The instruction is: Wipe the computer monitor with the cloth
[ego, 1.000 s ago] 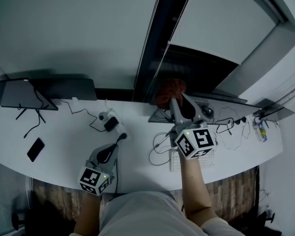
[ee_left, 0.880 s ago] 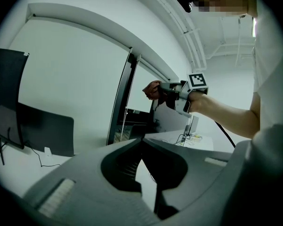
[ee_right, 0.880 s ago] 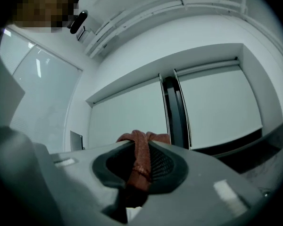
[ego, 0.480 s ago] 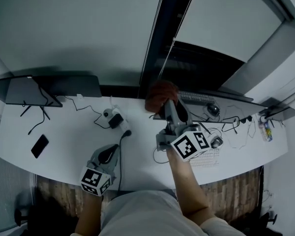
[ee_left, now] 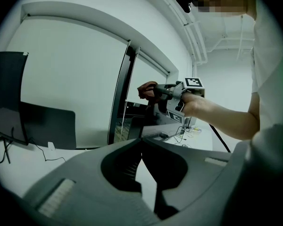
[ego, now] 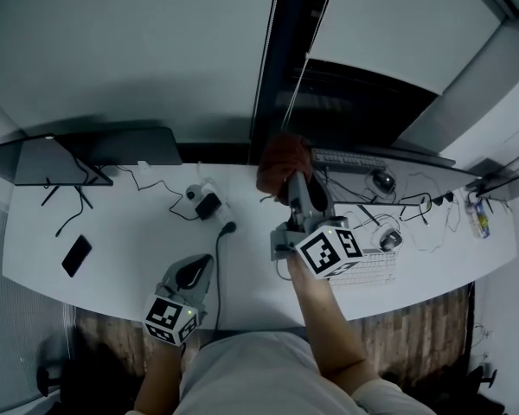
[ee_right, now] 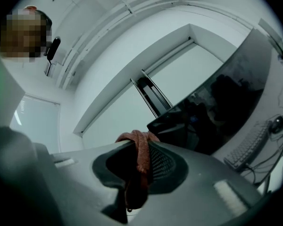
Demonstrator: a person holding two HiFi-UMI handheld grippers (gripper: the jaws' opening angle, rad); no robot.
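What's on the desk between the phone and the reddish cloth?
A corded power adapter sits between phone and cloth, in the head view.

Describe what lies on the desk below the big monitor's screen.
A keyboard and a mouse lie on the desk below the monitor, with thin cables beside them. The right tongs, shut on the cloth, cover whatever lies under its left end.

HEAD VIEW: high overhead, facing steeply down, whole surface in frame, far | LEFT GRIPPER VIEW: low over the surface, level along its jaws, facing the right gripper from well apart | RIGHT GRIPPER VIEW: raised, tilted upward, near the monitor | SHARED: head and right gripper views both cover the monitor; head and left gripper views both cover the right gripper.
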